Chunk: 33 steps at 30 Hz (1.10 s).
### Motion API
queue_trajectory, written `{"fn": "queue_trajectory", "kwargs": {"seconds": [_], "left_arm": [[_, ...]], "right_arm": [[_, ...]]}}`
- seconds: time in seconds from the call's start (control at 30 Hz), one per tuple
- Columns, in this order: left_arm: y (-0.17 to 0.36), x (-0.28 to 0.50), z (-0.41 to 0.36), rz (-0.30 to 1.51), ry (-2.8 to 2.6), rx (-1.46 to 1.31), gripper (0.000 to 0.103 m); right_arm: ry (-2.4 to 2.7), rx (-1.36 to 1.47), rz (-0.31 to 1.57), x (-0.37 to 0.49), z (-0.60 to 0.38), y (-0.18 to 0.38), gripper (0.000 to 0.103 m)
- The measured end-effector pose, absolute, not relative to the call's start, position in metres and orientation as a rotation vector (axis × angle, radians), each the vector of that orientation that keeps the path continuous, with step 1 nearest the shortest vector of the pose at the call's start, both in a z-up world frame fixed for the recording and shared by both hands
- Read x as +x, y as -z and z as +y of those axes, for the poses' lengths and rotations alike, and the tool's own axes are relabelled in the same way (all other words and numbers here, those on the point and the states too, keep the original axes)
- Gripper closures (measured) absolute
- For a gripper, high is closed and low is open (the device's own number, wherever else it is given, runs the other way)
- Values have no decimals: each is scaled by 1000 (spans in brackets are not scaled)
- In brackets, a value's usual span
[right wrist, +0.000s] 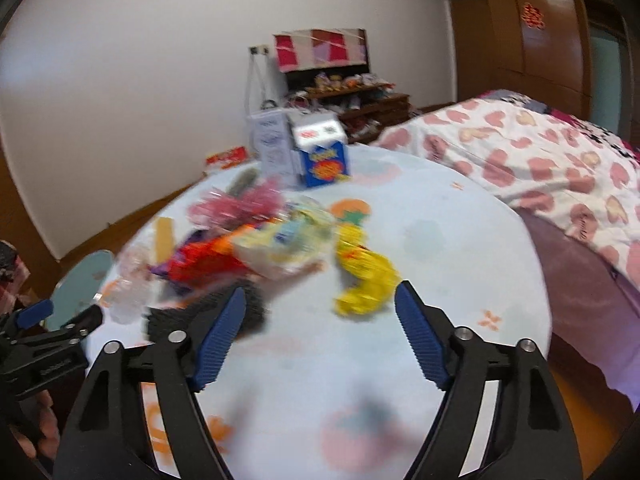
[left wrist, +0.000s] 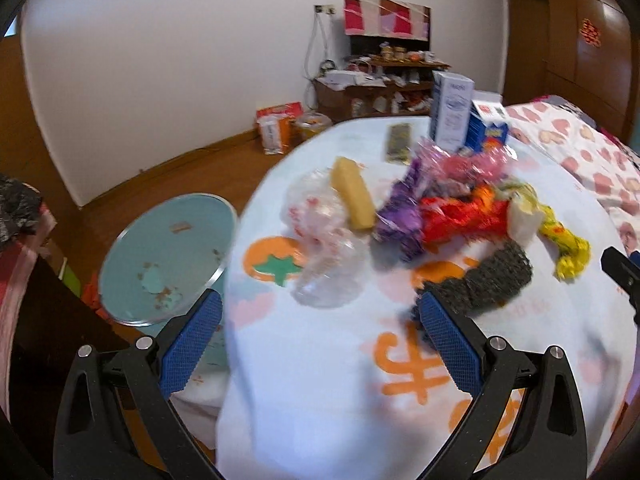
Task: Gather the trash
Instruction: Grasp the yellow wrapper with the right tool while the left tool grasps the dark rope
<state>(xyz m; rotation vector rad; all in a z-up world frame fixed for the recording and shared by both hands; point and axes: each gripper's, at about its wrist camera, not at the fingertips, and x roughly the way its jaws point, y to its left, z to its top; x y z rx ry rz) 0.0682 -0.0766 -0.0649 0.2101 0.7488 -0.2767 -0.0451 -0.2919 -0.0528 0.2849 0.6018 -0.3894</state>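
Trash [left wrist: 440,216] lies heaped mid-table beside the floor bin [left wrist: 168,256]. Both grippers, left [left wrist: 320,344] and right [right wrist: 320,336], hover spread and empty; light wrappers could slip off the tablecloth [left wrist: 320,400] if nudged.

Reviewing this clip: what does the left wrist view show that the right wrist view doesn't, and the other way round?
Only the left wrist view shows the full inside of the light-blue bin beside the table, and the flat dark packet clearly. Only the right wrist view shows the length of the heart-patterned bedding. Both show the trash pile on the round table, including the yellow wrapper, the dark mesh piece, two upright cartons, and each gripper's open, empty jaws: left gripper, right gripper.
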Motion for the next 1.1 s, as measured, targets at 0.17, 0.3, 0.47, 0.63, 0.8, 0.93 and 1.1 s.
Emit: {"fn": "queue_trajectory", "kwargs": {"seconds": [0.17, 0.3, 0.47, 0.63, 0.8, 0.93, 1.1], "left_arm": [[77, 66, -87, 760, 341, 224, 7], [77, 66, -98, 735, 389, 250, 7], [79, 72, -118, 737, 477, 271, 7], [91, 80, -146, 755, 540, 322, 7], [103, 91, -168, 801, 573, 340, 18], [111, 91, -175, 829, 612, 345, 41], [108, 82, -178, 801, 657, 352, 69]], "right_arm": [[458, 312, 638, -49, -322, 66, 35], [456, 338, 667, -37, -340, 71, 39], [429, 337, 715, -11, -350, 77, 39], [397, 320, 820, 20, -358, 98, 45], [363, 350, 863, 27, -360, 111, 67], [351, 371, 845, 18, -358, 107, 74], [376, 380, 781, -3, -350, 91, 75]]}}
